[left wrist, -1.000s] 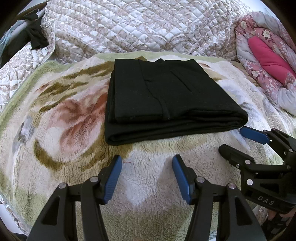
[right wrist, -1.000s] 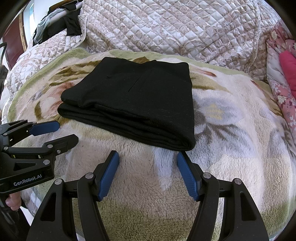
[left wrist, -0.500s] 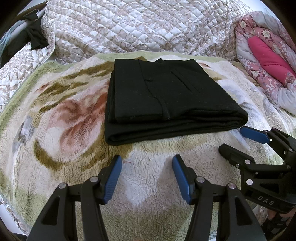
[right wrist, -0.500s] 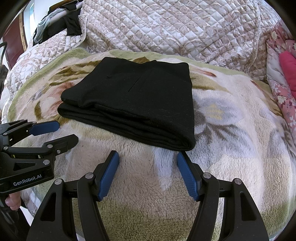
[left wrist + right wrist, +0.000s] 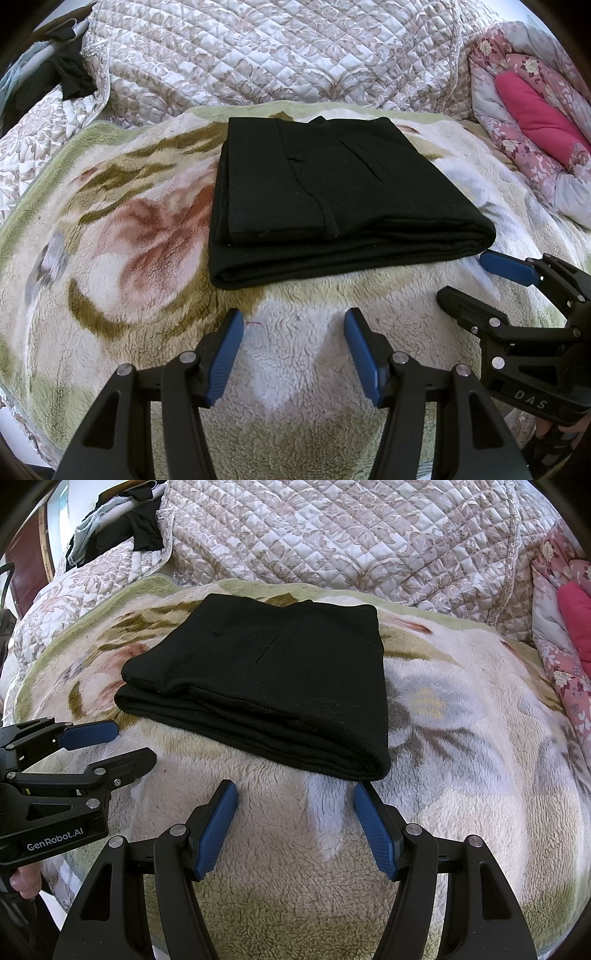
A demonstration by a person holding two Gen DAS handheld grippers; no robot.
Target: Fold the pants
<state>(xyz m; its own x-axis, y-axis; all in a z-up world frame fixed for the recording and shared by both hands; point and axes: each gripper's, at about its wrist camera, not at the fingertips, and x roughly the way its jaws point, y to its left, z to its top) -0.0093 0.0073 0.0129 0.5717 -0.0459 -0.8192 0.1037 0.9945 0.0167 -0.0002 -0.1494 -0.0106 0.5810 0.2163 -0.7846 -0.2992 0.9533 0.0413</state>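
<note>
Black pants (image 5: 325,199) lie folded into a thick flat rectangle on a fleece floral blanket (image 5: 122,258); in the right wrist view the same pants (image 5: 273,690) sit just beyond my fingers. My left gripper (image 5: 293,325) hovers open over bare blanket in front of the pants' near folded edge, with nothing between its blue pads. My right gripper (image 5: 295,797) is open too and empty, a short way before the pants' near right corner. Each gripper shows in the other's view: the right one (image 5: 472,277) at the right, the left one (image 5: 129,746) at the left, both apart from the cloth.
A quilted beige bedspread (image 5: 258,55) rises behind the blanket. A pink floral duvet (image 5: 528,122) is bunched at the right. Dark clothes (image 5: 122,531) hang at the far left. The blanket's near edge drops off at the lower left (image 5: 22,424).
</note>
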